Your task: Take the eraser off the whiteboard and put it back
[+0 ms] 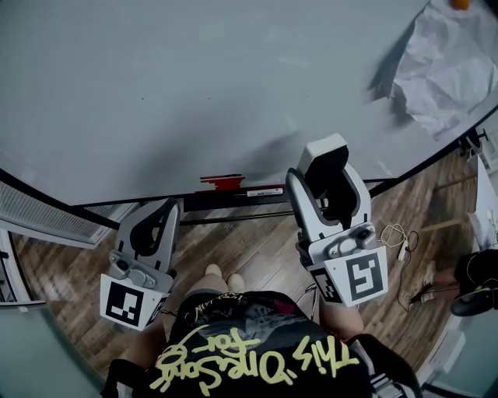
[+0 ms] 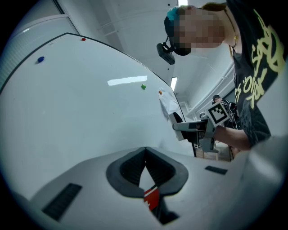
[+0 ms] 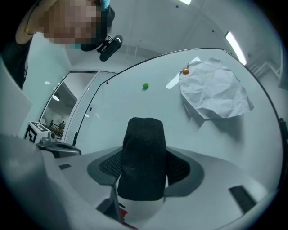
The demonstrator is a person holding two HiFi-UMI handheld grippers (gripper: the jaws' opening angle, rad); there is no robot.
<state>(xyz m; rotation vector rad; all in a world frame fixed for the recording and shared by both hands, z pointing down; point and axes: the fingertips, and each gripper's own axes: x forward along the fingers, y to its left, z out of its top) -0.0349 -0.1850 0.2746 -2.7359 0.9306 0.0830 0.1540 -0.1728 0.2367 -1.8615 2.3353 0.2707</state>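
The eraser (image 1: 325, 165), a white block with black felt (image 3: 144, 157), is clamped between the jaws of my right gripper (image 1: 328, 180), which is shut on it. It is held in front of the lower part of the whiteboard (image 1: 194, 85), just above and right of the marker tray (image 1: 233, 194). I cannot tell whether the felt touches the board. My left gripper (image 1: 165, 211) hangs lower at the left, below the tray, shut with its pads meeting and nothing between them (image 2: 145, 152). In the left gripper view the right gripper (image 2: 182, 126) shows with the eraser against the board.
A crumpled paper sheet (image 1: 451, 62) hangs on the board's upper right under an orange magnet (image 1: 461, 4). A red marker (image 1: 222, 183) lies on the tray. A green magnet (image 3: 145, 86) sits mid-board. A cable (image 1: 393, 233) and another person (image 1: 475, 284) are on the wood floor at right.
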